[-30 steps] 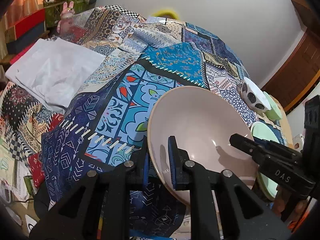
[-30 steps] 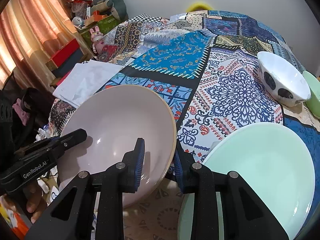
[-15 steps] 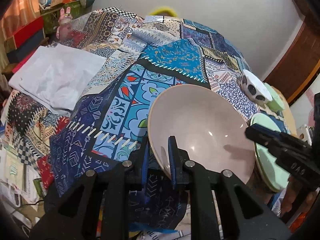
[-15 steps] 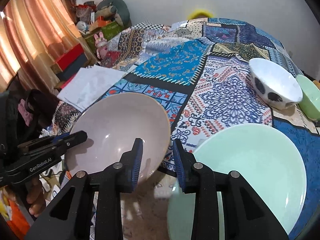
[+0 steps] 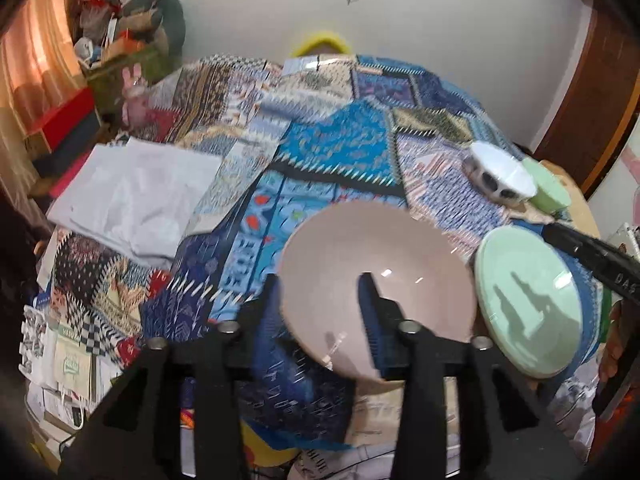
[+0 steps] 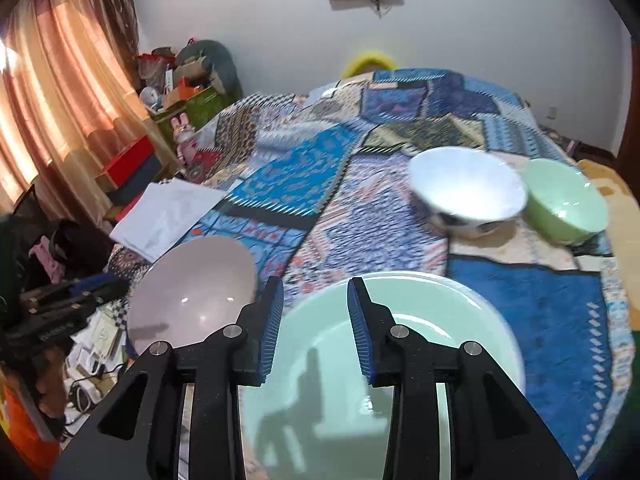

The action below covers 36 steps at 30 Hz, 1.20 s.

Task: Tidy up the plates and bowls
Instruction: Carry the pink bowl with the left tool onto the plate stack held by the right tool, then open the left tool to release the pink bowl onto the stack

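Pink bowl [image 5: 376, 280] at bed edge (jaws straddling rim), mint plate [image 5: 528, 304] beside.

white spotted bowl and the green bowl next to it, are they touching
Cannot tell. In the right wrist view the white spotted bowl overlaps the green bowl with no gap visible, but motion blur and the viewing angle hide whether the rims actually meet.

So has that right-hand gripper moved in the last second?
Yes. In its own view the right gripper was next to the pink bowl; it now sits to the right, over the mint green plate, jaws open.
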Available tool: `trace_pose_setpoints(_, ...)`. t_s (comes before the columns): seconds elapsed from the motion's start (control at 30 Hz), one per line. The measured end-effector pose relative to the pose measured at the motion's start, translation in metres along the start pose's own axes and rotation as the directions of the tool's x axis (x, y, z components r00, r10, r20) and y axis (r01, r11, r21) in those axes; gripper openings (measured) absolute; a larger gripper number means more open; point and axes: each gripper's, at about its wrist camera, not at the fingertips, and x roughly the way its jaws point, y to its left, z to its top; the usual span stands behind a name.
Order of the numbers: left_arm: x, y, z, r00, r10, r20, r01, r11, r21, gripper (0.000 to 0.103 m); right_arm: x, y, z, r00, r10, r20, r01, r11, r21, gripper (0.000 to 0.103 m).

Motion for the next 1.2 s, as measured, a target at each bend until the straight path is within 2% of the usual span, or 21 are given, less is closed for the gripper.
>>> trace_pose_setpoints(0.13,-0.007,-0.025,0.016,0.999,0.005,0.032,-0.006,0.999,0.036,0.047,-0.014,-0.024,0.002,0.999,-0.038,0.025,0.038,0.999,0.009,0.031)
trace_pose_setpoints(0.37,0.002,-0.086,0.042,0.997,-0.05,0.054,0.043,0.992,0.121,0.064,-0.03,-0.069,0.006,0.994,-0.092,0.06,0.089,0.994,0.057,0.041)
trace_pose_setpoints(0.57,0.026,-0.129,0.064,0.995,-0.092,0.031,0.086,0.983,0.163,0.073,-0.029,-0.099,0.015,0.99,-0.125,0.073,0.118,0.989,0.084,0.045)
trace_pose_setpoints(0.8,0.08,-0.162,0.088,0.992,-0.101,-0.075,0.113,0.979,0.172,0.073,-0.015,-0.123,0.03,0.986,-0.152,0.073,0.147,0.986,0.075,0.046)
trace_pose_setpoints(1.0,0.124,-0.184,0.105,0.993,-0.051,-0.104,0.07,0.981,0.178,0.073,0.014,-0.147,0.038,0.992,-0.122,0.022,0.118,0.985,0.122,0.046)
trace_pose_setpoints(1.2,0.159,-0.201,0.118,0.989,-0.048,-0.142,0.076,0.977,0.197,0.073,0.042,-0.16,0.042,0.994,-0.107,-0.024,0.11,0.983,0.145,0.046)
